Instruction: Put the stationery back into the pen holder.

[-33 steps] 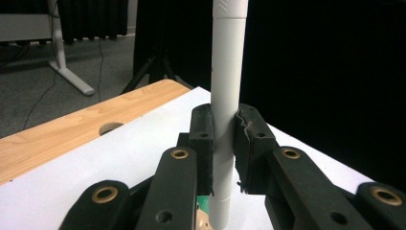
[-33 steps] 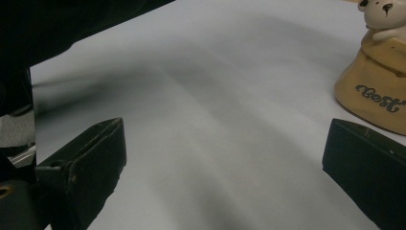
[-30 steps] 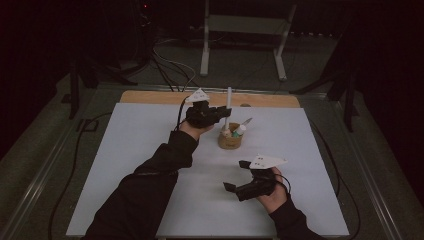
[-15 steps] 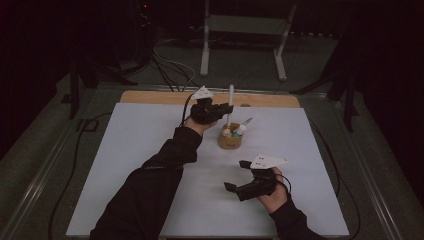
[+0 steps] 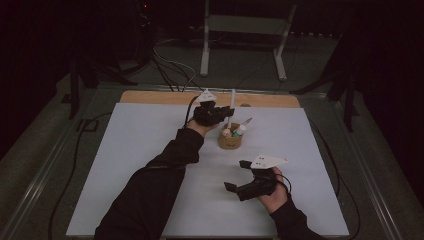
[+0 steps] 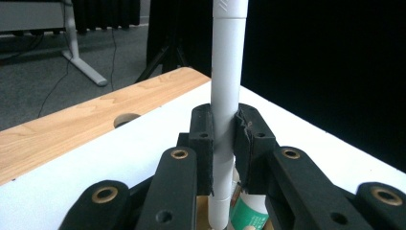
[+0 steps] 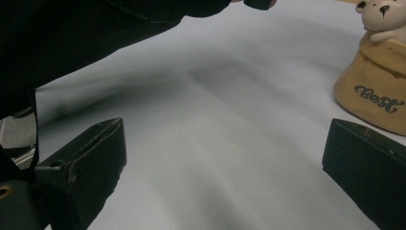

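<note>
text: "Best", possibly cut off | on: tan holder point(image 7: 378, 96) | script: dark cursive

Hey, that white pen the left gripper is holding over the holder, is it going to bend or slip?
The white pen looks like a straight rigid tube, so probably stiff. Its smooth surface might slide between the left gripper pads. Round, so likely to roll if laid on the table.

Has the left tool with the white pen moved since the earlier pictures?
Yes. The left tool, shut on the white pen, shifted slightly right, toward the tan holder, in the high view.
</note>
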A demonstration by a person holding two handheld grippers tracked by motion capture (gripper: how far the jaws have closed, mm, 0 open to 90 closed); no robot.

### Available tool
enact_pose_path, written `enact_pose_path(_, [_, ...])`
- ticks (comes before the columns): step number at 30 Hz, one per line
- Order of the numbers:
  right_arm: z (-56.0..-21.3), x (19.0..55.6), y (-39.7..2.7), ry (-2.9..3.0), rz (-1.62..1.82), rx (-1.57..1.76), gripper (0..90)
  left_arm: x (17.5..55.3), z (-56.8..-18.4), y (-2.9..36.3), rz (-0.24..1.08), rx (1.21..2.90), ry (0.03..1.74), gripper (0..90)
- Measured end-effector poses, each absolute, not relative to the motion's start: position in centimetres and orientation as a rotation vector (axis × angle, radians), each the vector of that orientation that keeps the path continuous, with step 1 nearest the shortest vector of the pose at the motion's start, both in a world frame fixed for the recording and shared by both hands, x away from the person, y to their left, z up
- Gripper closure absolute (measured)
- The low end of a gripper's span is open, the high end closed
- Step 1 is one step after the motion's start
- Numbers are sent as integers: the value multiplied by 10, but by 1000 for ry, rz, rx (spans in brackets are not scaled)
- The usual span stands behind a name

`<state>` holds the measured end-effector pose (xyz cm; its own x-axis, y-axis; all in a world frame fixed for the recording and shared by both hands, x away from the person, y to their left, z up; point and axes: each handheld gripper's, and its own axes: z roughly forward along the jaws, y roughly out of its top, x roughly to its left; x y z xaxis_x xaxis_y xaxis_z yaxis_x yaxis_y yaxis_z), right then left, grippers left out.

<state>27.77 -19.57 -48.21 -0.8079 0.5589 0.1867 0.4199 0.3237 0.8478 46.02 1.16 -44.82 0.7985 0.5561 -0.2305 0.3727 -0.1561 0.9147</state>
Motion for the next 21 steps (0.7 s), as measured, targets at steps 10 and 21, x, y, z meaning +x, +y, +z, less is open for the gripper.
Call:
enact_pose_path(10, [-483,278,-196,2442,1500,916,12,462,-456,7,202,1811,718,791])
enact_pose_path(21, [-483,279,-197,2443,1501,925,12,464,-462,3,187,1886,733,790])
